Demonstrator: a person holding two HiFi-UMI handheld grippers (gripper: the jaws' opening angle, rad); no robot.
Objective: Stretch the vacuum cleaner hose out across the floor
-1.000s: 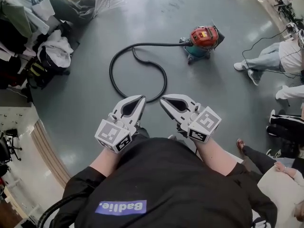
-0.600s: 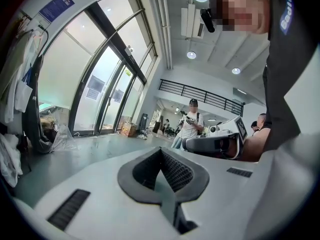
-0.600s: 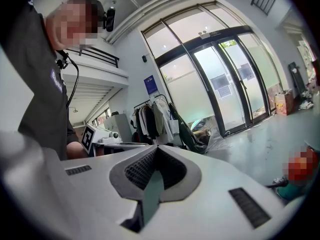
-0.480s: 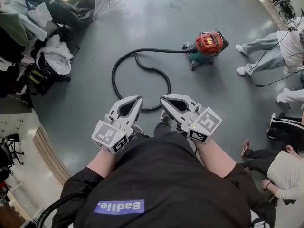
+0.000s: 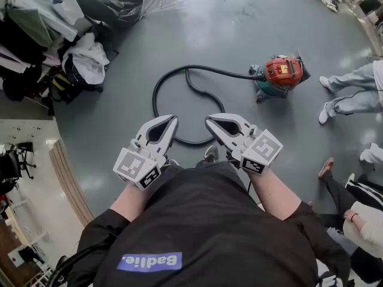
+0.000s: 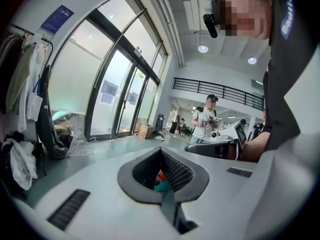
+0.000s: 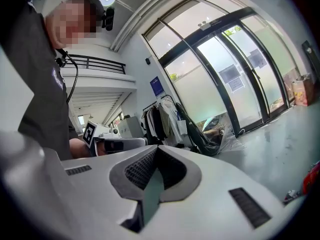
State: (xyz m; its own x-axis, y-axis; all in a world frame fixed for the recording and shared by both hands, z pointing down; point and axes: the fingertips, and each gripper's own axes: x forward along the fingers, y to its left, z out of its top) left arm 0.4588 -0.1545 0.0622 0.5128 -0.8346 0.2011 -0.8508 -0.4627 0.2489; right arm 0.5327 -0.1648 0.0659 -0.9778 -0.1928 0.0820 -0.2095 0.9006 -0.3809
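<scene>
head view: black corrugated vacuum hose lies on the grey floor in a loose loop, one end plugged into the red-and-teal canister vacuum cleaner to the right. The free end looks to curl back inside the loop near its top. Left gripper and right gripper are held out side by side above the near edge of the loop, well apart from the hose, both clenched and empty

left gripper view: jaws together, nothing between them; a sliver of the red-and-teal canister shows through the gap behind the tips

right gripper view: jaws together, empty; hose not in view

handling, my read: hose is light and floppy but springy, so it'll want to curl back. The ribs should give decent bite. Grab near the free end and pull away from the canister; it may well roll after the hose
</scene>
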